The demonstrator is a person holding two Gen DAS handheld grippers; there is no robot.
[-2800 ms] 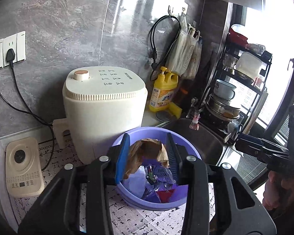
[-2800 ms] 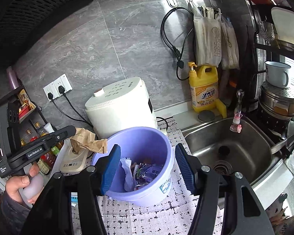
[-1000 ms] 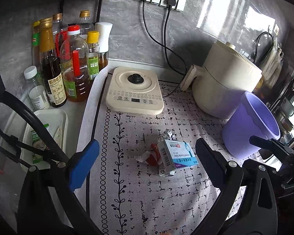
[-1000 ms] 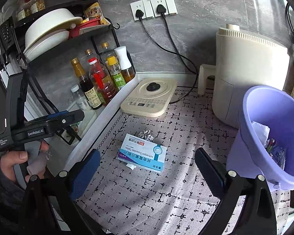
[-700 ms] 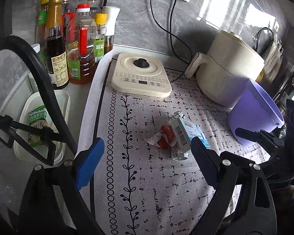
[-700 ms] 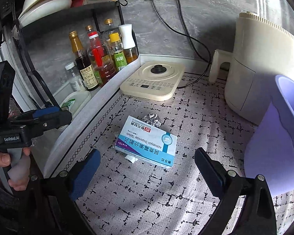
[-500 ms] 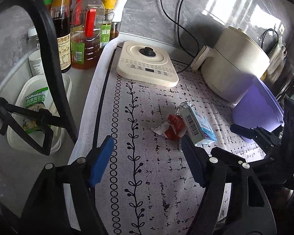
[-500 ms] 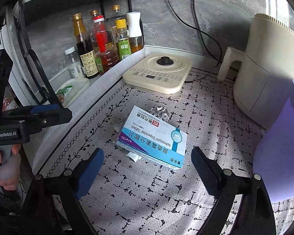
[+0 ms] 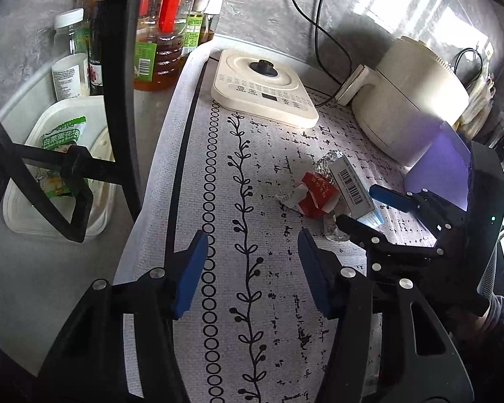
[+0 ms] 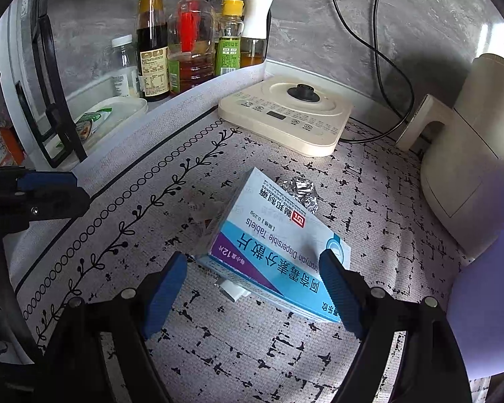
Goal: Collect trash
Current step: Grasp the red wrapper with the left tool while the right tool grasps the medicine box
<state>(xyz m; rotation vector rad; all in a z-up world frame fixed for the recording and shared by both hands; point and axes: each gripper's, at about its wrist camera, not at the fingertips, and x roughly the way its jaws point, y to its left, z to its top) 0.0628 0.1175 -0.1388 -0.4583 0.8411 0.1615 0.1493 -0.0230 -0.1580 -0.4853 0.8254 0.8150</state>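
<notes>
Two pieces of writing read clearly on the tablet box point(image 10: 279, 252): "Dispersible Tablets" and "12", beside large Chinese characters; your left view shows a barcode on its side. It lies tilted on the patterned table mat point(image 9: 252, 302), propped on a red wrapper point(image 9: 316, 194), its long axis running from your right gripper point(image 10: 252, 285) away toward a ball of foil point(image 10: 300, 189) that touches its far end. Your right jaws have just been closing and stand apart on either side of the box's near end, not yet pressing. Your left gripper point(image 9: 250, 272) has also been narrowing, with only bare mat between its jaws. Nearby stand an induction cooker point(image 10: 285, 114), oil bottles point(image 10: 191, 37), a cream appliance point(image 9: 416, 97) and a purple bin point(image 9: 436, 168).
</notes>
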